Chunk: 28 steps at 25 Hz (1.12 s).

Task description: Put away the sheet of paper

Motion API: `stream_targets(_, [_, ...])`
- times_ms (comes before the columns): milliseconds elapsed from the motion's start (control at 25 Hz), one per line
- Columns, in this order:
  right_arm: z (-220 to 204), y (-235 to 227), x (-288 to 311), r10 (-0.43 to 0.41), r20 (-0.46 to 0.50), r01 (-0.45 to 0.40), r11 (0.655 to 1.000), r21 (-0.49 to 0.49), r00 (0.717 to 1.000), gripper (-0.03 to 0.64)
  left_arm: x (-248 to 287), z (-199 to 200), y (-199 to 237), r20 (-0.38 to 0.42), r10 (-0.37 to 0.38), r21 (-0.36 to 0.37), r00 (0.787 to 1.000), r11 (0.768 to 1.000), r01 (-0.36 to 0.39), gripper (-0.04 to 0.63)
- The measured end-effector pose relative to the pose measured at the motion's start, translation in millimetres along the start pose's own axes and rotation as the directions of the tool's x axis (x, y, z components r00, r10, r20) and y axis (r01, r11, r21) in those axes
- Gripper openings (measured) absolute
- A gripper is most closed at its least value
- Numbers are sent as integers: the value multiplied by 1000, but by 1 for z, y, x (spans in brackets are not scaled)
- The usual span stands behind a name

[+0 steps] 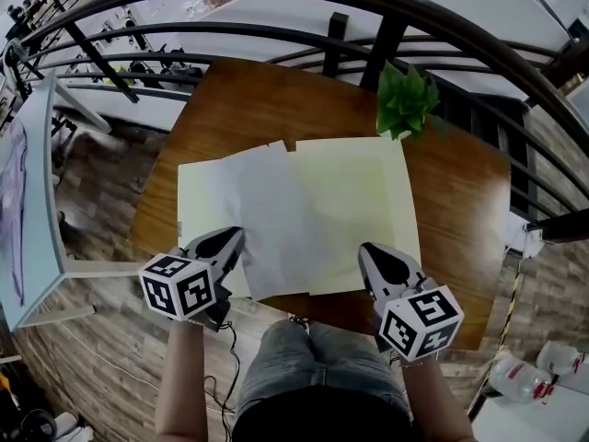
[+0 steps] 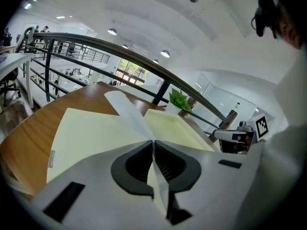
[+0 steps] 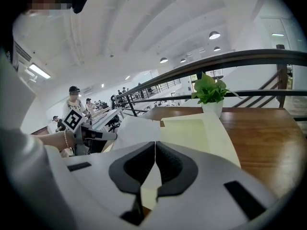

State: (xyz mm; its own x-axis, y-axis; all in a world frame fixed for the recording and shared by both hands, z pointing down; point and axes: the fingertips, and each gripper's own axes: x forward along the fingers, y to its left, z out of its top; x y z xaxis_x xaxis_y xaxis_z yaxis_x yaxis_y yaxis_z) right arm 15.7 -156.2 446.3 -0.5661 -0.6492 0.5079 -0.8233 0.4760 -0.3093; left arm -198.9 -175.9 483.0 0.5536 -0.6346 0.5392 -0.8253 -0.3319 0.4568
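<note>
A white sheet of paper (image 1: 271, 219) lies across the middle of an open pale yellow folder (image 1: 350, 201) on the wooden table (image 1: 239, 99). My left gripper (image 1: 235, 239) is shut on the sheet's near left edge. In the left gripper view the sheet (image 2: 127, 111) rises edge-on from the closed jaws (image 2: 153, 142) over the folder (image 2: 91, 133). My right gripper (image 1: 366, 250) sits at the near edge of the folder's right half. In the right gripper view its jaws (image 3: 155, 143) are closed on a thin edge of the folder (image 3: 192, 133).
A small green plant in a white pot (image 1: 405, 99) stands at the table's far right, just beyond the folder. A dark curved railing (image 1: 276, 35) runs behind the table. The person's legs are at the near edge. White desks stand to the left.
</note>
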Motion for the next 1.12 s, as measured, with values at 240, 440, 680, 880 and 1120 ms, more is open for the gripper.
stream_targets(240, [0, -6, 3, -12, 5, 12, 1000, 11, 1000, 28, 8, -14, 2, -77, -11, 20, 997, 1000, 13, 26])
stream_targets(440, [-2, -11, 3, -26, 6, 26, 999, 27, 1000, 28, 15, -16, 1, -121, -33, 37, 992, 999, 37, 26])
stream_targets(680, [-1, -16, 1, -46, 12, 46, 998, 44, 999, 28, 27, -13, 1, -131, -43, 31, 991, 998, 47, 26])
stream_targets(880, [-1, -27, -6, -68, 20, 66, 996, 53, 998, 28, 41, -12, -11, -130, -58, 27, 990, 998, 62, 26])
stream_targets(1120, [1, -39, -6, -82, 27, 80, 995, 66, 996, 28, 56, -12, -21, -131, -64, 14, 989, 998, 67, 26])
